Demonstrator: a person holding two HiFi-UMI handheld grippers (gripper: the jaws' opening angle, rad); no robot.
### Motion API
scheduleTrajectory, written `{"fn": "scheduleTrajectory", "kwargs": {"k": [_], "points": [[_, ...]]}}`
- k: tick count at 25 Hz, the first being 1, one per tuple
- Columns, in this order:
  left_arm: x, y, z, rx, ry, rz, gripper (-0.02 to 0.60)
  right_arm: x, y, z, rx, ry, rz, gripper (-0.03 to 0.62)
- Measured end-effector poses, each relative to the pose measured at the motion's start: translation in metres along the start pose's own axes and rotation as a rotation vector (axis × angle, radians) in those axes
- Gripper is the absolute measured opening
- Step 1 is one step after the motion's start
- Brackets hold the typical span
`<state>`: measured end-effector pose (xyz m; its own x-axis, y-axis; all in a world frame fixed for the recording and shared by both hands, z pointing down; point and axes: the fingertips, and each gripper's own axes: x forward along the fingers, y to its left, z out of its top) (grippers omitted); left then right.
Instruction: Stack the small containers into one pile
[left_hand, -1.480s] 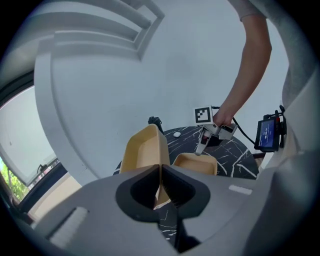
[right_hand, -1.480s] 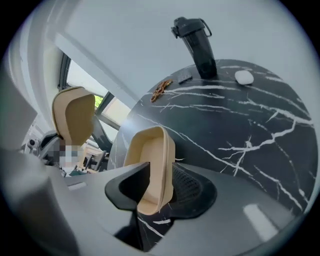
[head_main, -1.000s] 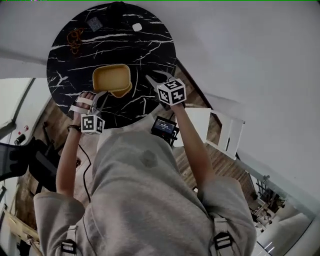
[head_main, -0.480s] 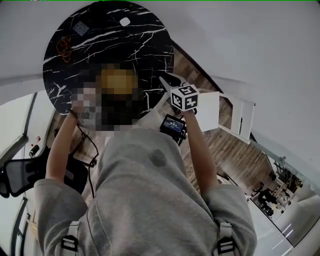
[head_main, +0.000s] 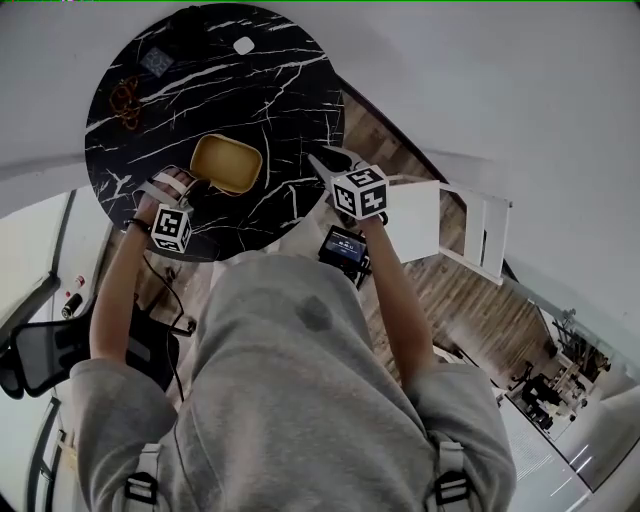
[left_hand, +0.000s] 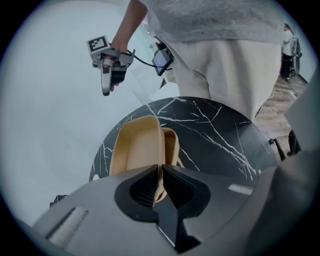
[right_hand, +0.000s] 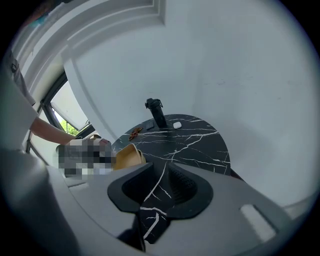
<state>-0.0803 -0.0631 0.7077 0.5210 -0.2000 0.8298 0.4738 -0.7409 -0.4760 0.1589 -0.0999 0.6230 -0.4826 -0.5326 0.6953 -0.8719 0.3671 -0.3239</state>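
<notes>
Left gripper view: left gripper (left_hand: 160, 175) clamps the tan container (left_hand: 136, 147) by its rim, long axis running ahead, close against the second container (left_hand: 171, 146). The right gripper (right_hand: 161, 181) gapes, empty.

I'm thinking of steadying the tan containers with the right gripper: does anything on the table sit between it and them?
Nothing visible does. Only bare marble table lies between the open right gripper and the tan containers, which the left gripper pinches by the rim.

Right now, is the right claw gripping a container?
No, the right claw stands open in its own view, with only the black marble table showing between its jaws.
</notes>
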Motion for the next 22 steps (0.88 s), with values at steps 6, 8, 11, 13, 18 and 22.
{"fn": "scheduleTrajectory", "kwargs": {"k": [6, 8, 11, 13, 18, 22], "points": [[-0.024, 0.018, -0.014, -0.389, -0.001, 0.114, 0.097, 0.014, 0.013, 0.004, -0.043, 0.024, 0.041, 0.109], [-0.04, 0.031, -0.031, -0.695, -0.024, 0.229, 0.097, 0.022, 0.018, 0.009, -0.067, 0.036, 0.064, 0.109], [-0.064, 0.038, -0.072, -1.329, -0.076, 0.448, 0.098, 0.042, 0.025, 0.018, -0.11, 0.059, 0.096, 0.11], [-0.071, 0.026, -0.083, -1.632, -0.092, 0.527, 0.1, 0.06, 0.031, 0.023, -0.146, 0.081, 0.121, 0.11], [-0.048, 0.001, -0.054, -2.044, -0.211, 0.52, 0.097, 0.118, 0.064, 0.02, -0.23, 0.196, 0.236, 0.11], [-0.032, -0.014, -0.048, -2.186, -0.252, 0.493, 0.1, 0.151, 0.093, 0.019, -0.298, 0.262, 0.281, 0.11]]}}
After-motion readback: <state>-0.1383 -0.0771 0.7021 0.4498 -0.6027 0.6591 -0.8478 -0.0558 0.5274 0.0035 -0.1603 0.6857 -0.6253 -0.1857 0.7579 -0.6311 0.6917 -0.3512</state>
